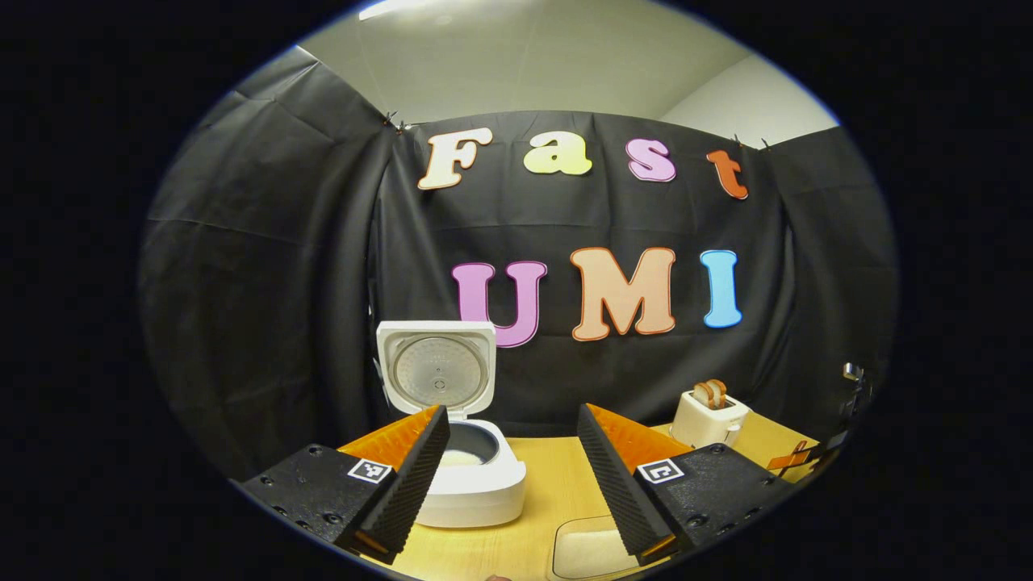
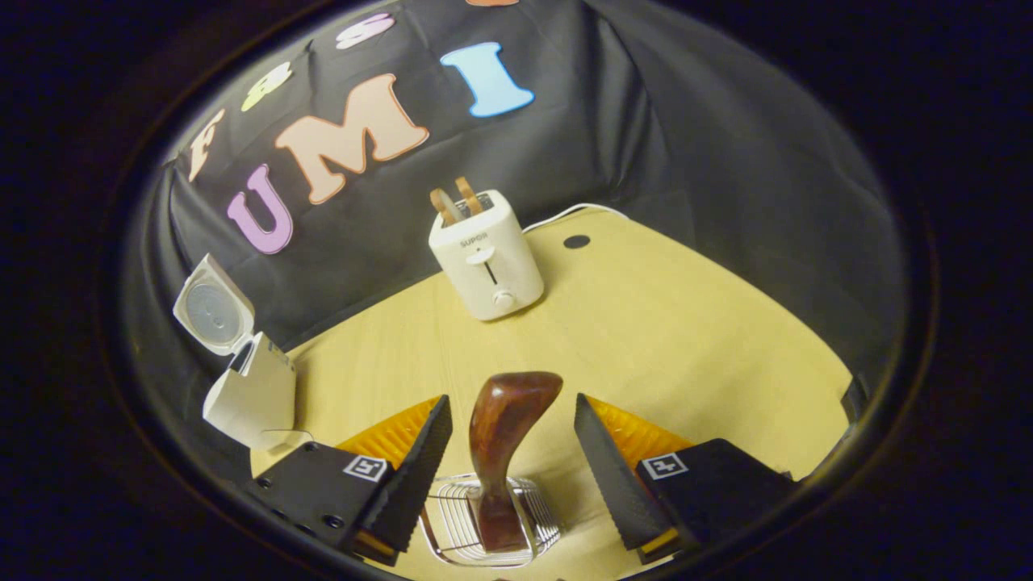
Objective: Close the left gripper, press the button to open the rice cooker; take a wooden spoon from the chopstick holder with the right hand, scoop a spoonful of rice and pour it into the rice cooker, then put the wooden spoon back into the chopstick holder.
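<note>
- In the left gripper view, the left gripper [image 1: 510, 472] hangs above the wooden surface [image 1: 557, 484] with its jaws spread wide and nothing between them.
- Beyond its left finger sits the white rice cooker [image 1: 476, 480], its lid [image 1: 437, 371] standing upright and open, the inner bowl visible with something pale at the bottom.
- A pale tray-like container [image 1: 585, 549] lies on the surface at the near edge, partly behind the right finger; what it holds cannot be made out.
- A white toaster [image 1: 708, 415] with two slices of toast sticking out stands well to the right, near the black cloth wall.
- In the right gripper view, the right gripper [image 2: 510, 472] has its jaws released, one finger on each side of the wooden spoon [image 2: 502, 452], neither touching it.
- The spoon stands upright in the wire chopstick holder [image 2: 488, 516], bowl end up, between and just beyond the fingers.
- The holder rests on the surface [image 2: 686, 347] at the near edge.
- The rice cooker [image 2: 250, 395] shows at the far left with its lid [image 2: 212, 307] raised.
- The toaster [image 2: 486, 258] stands toward the back of the surface, its cord [image 2: 569, 211] running off behind it, and a dark round hole [image 2: 576, 241] lies in the surface just right of it.
</note>
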### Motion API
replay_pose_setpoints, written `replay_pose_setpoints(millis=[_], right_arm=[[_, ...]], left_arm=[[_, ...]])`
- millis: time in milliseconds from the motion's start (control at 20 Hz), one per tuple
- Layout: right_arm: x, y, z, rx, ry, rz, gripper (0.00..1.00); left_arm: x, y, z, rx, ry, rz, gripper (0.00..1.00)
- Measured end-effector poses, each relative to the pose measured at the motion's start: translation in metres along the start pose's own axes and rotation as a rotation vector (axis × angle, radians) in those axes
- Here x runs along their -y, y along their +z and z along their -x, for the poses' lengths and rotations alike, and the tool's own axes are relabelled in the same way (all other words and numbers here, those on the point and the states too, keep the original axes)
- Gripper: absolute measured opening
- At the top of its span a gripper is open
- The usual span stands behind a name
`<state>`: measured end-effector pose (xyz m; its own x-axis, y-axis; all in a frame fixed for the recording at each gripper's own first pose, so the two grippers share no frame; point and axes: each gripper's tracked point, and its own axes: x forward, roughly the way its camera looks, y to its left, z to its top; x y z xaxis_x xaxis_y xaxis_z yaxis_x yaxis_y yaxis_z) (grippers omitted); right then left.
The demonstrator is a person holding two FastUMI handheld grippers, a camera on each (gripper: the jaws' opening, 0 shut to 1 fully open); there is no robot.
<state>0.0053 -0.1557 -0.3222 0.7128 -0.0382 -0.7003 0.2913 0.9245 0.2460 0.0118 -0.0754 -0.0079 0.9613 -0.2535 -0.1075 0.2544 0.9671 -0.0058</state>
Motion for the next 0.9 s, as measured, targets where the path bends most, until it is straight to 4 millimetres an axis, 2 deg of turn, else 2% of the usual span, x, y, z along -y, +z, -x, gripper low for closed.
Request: replay_pose_setpoints(millis=[150, 350, 500, 550, 750, 800, 900], right_arm=[[-0.004, -0.01, -0.005, -0.038, 0.026, 0.009, 0.9], [-0.008, -0.017, -0.012, -0.067, 0.036, 0.019, 0.71], [-0.009, -0.023, -0.012, -0.09, 0.041, 0.029, 0.39], [-0.011, -0.023, -0.013, -0.088, 0.044, 0.028, 0.31], [-0.021, -0.024, -0.005, -0.089, 0.083, 0.043, 0.22], [-0.021, -0.021, -0.003, -0.064, 0.076, 0.059, 0.24], [-0.027, -0.011, 0.006, -0.031, 0.079, 0.09, 0.18]], left_arm=[[-0.001, 0.0, 0.003, -0.003, 0.008, -0.005, 0.94], [-0.003, -0.001, 0.005, -0.006, 0.018, -0.011, 0.94], [-0.005, -0.002, 0.007, -0.008, 0.027, -0.012, 0.94], [-0.007, -0.001, 0.007, -0.008, 0.031, -0.014, 0.94], [-0.01, -0.003, 0.007, -0.01, 0.035, -0.01, 0.94], [-0.011, -0.002, 0.007, -0.008, 0.037, -0.009, 0.94], [-0.011, -0.002, 0.006, -0.005, 0.034, -0.008, 0.94]])
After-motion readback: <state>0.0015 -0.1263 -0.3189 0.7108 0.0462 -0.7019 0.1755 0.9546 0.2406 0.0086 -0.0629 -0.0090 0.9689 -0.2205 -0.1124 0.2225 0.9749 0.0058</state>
